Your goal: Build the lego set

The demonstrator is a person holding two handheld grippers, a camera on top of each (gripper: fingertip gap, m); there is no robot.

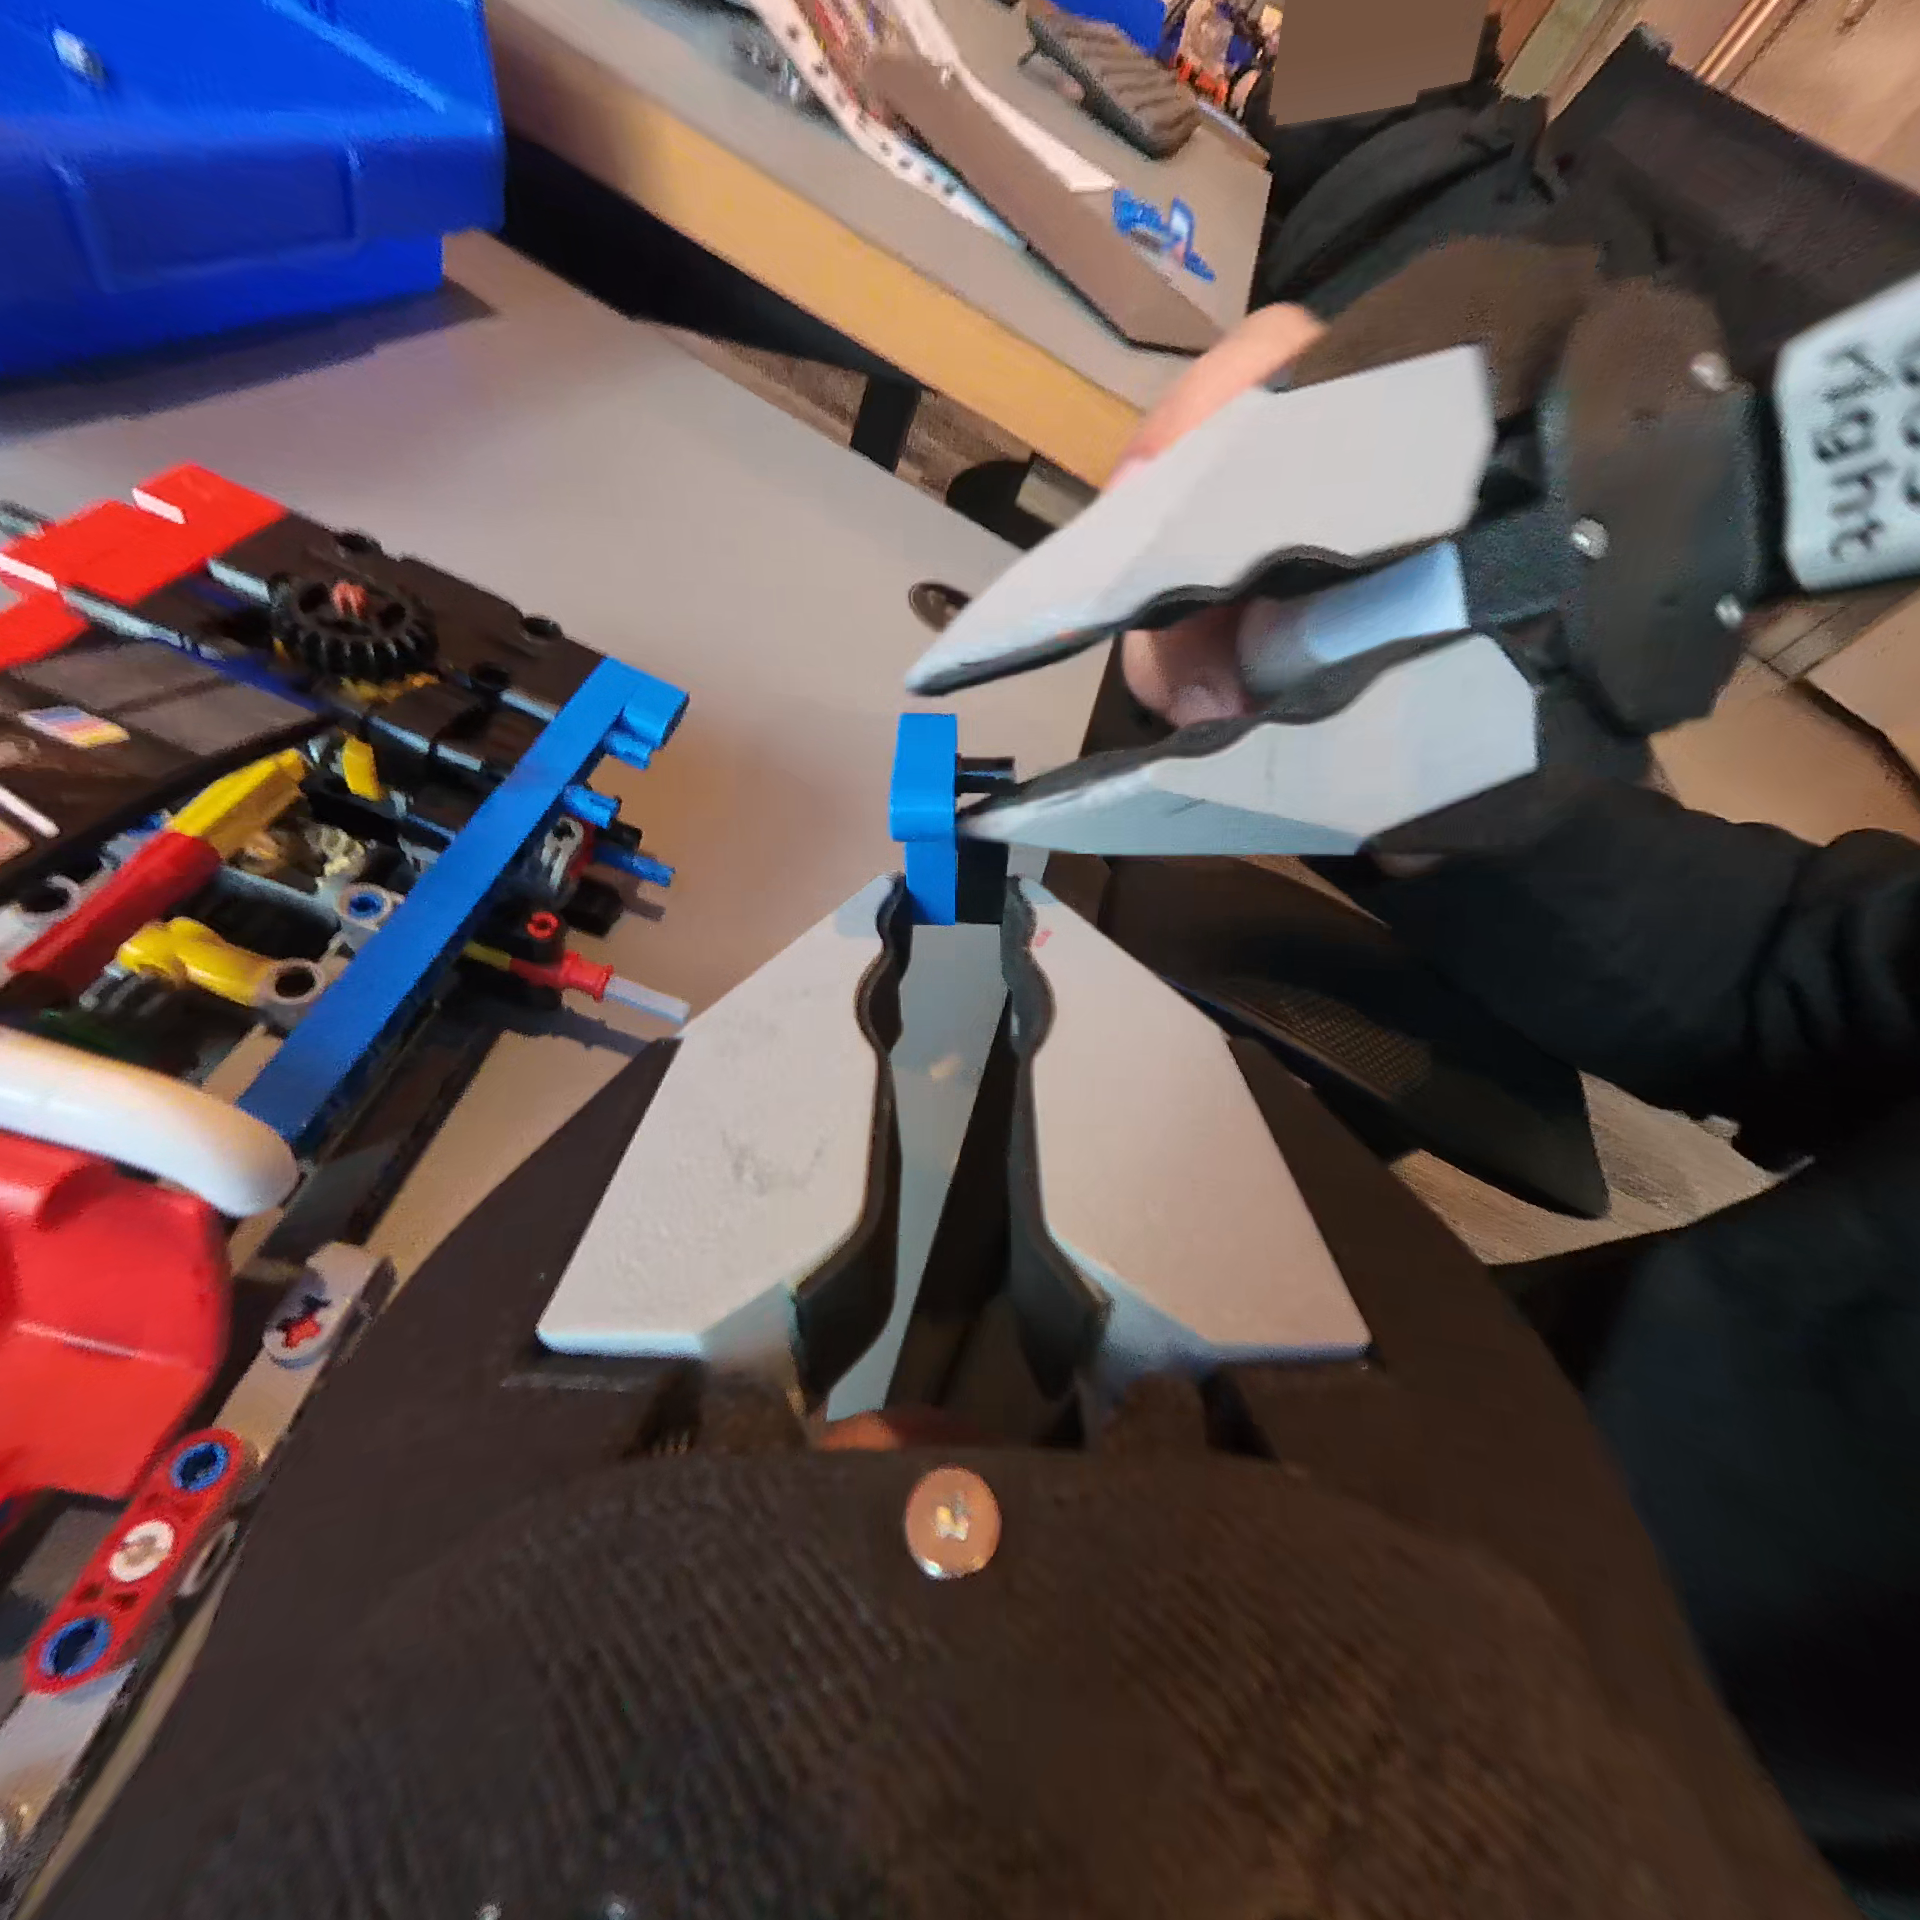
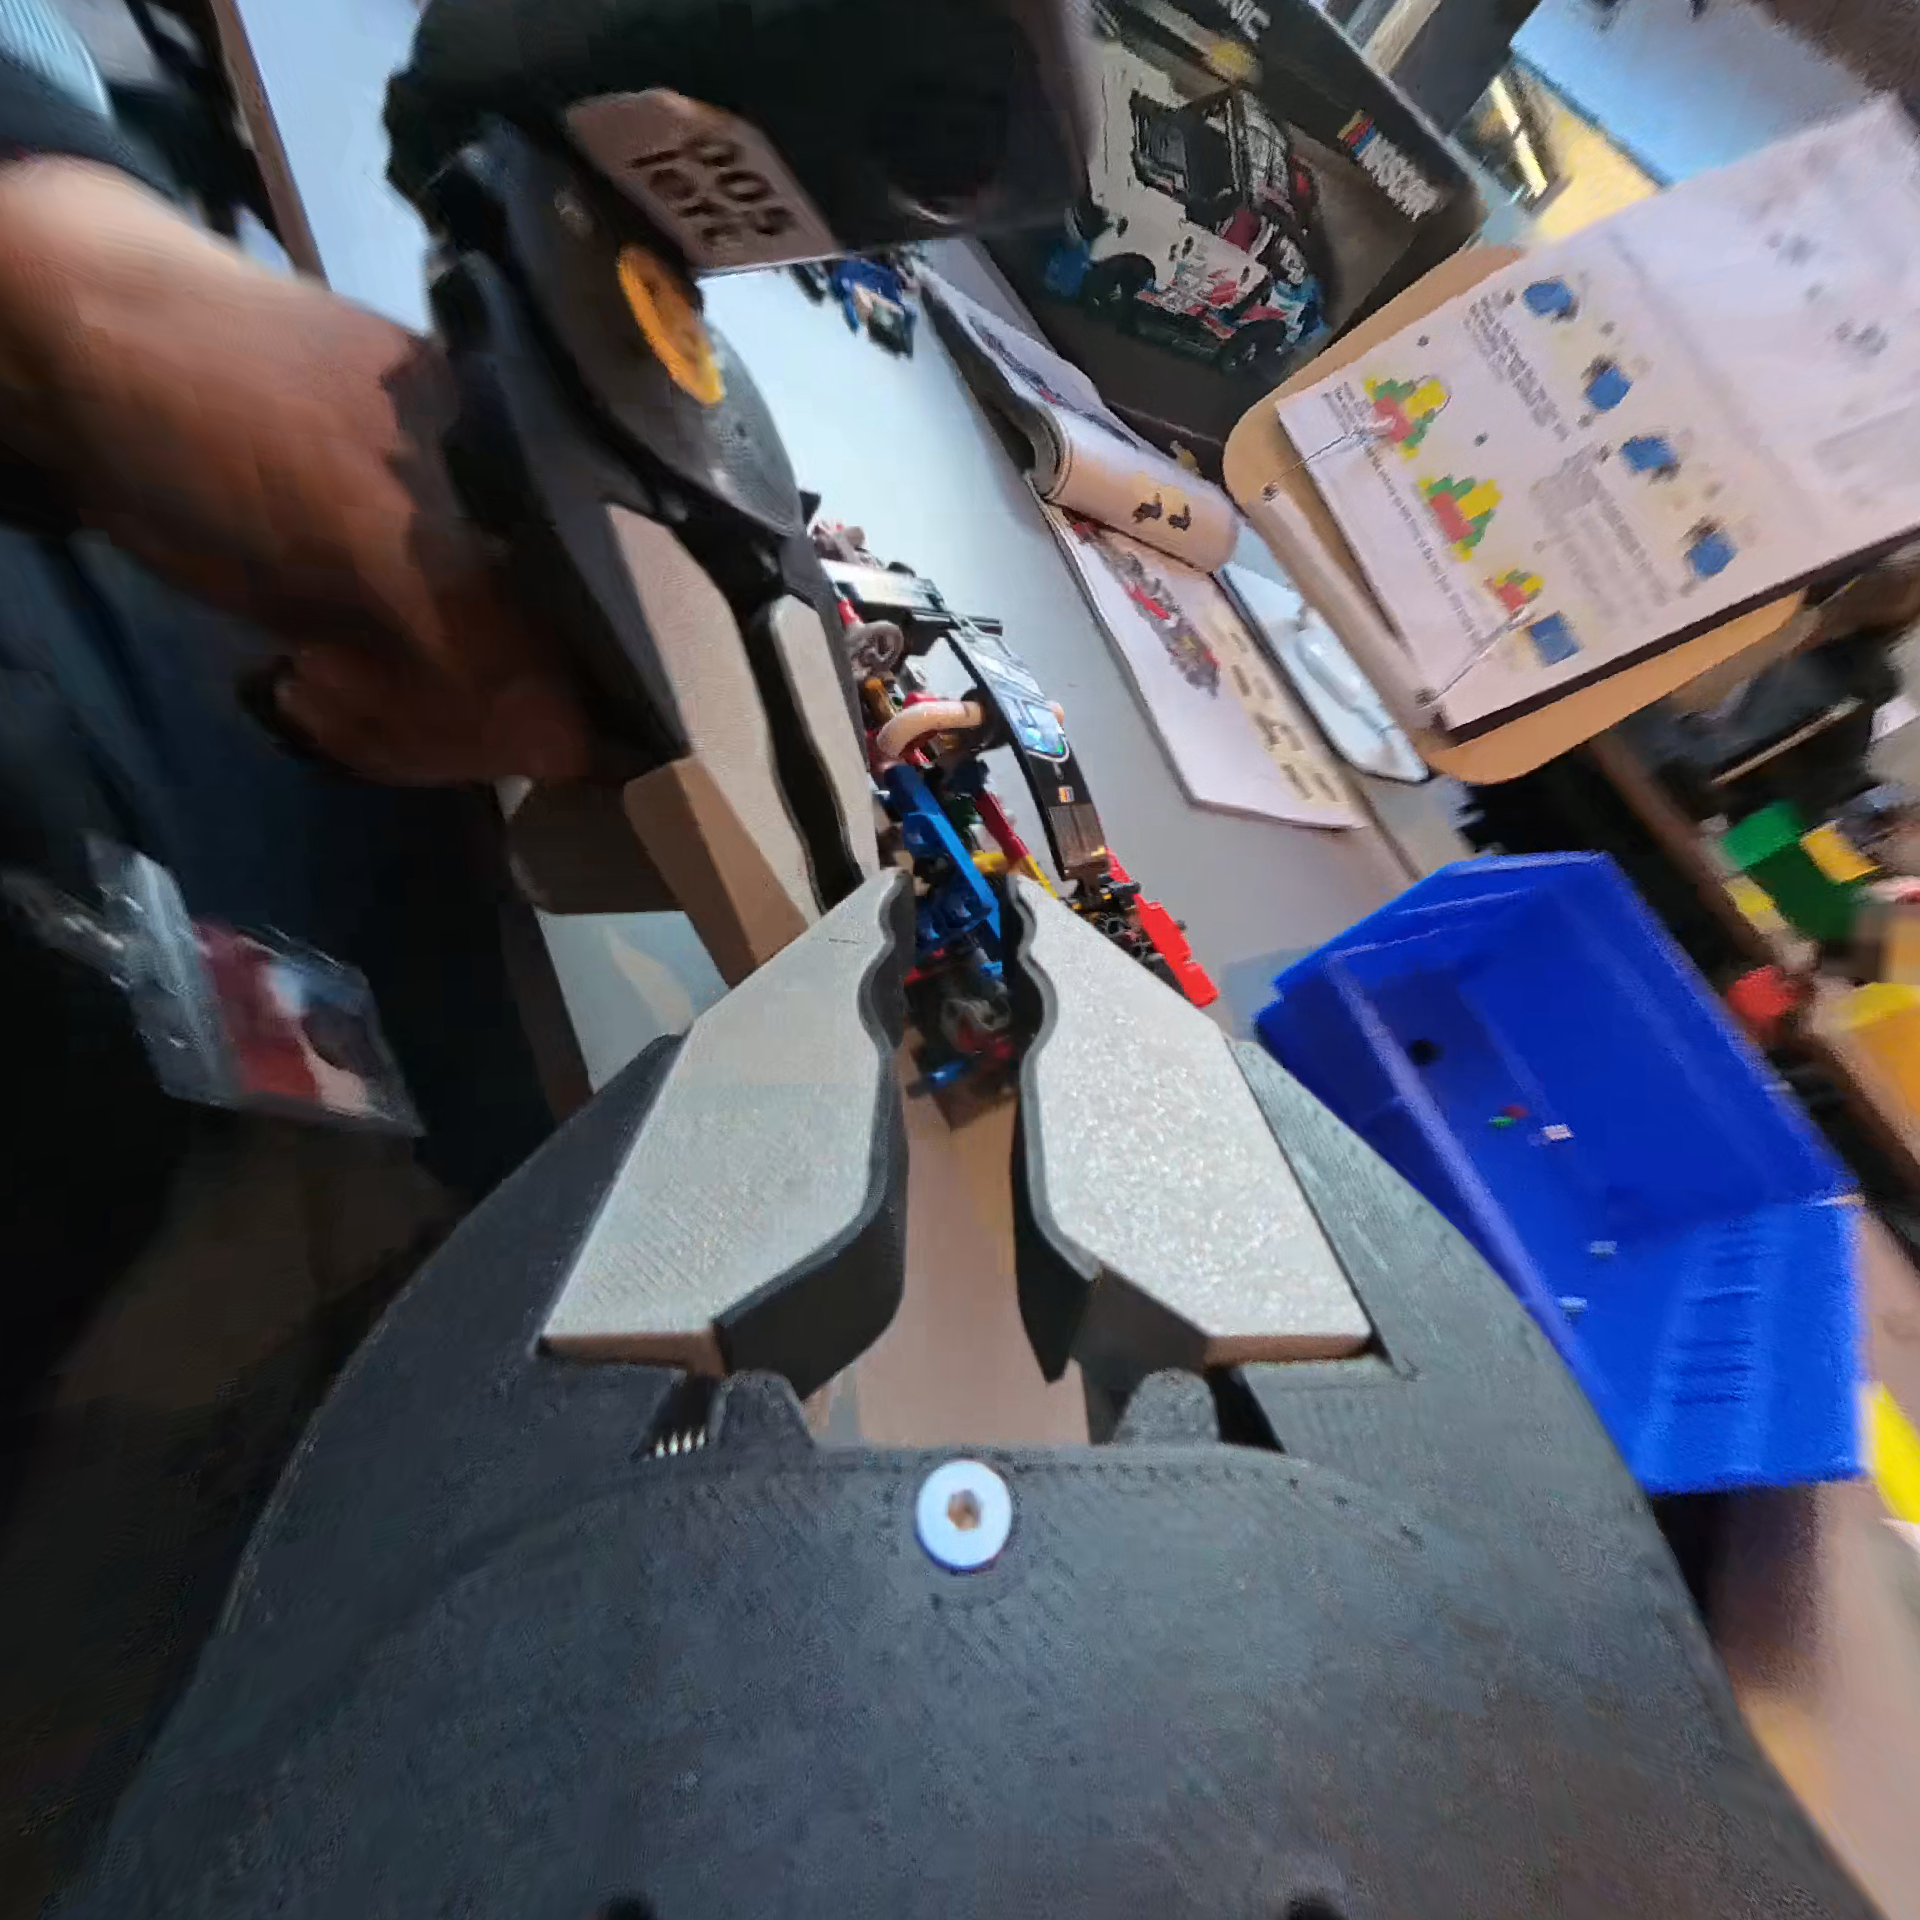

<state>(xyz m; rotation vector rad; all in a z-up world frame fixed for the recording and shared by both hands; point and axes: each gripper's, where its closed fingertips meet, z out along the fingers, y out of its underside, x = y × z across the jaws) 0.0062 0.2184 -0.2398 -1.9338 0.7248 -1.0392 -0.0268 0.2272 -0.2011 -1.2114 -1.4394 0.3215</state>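
Observation:
My left gripper [image 1: 951, 899] is shut on a small blue lego piece [image 1: 925, 800] and holds it upright above the table. A short black pin [image 1: 987, 771] sticks out of the piece's right side. My right gripper [image 1: 940, 753] comes in from the right with its jaws apart around that pin; its lower finger [image 1: 1195, 800] lies just under the pin. In the right wrist view the right gripper [image 2: 961, 896] is open, with blue parts blurred between its tips. The partly built lego car [image 1: 312, 831] lies to the left on the table and also shows in the right wrist view [image 2: 997, 727].
A blue bin [image 1: 208, 156] stands at the back left and shows in the right wrist view [image 2: 1558, 1143]. An open instruction booklet [image 2: 1122, 468], a printed sheet on a board [image 2: 1610, 416] and the set's box [image 2: 1226, 208] lie beyond the car. A hand [image 2: 260, 468] holds the left gripper. The gap from one gripper's tips to the other's is roughly 5 cm.

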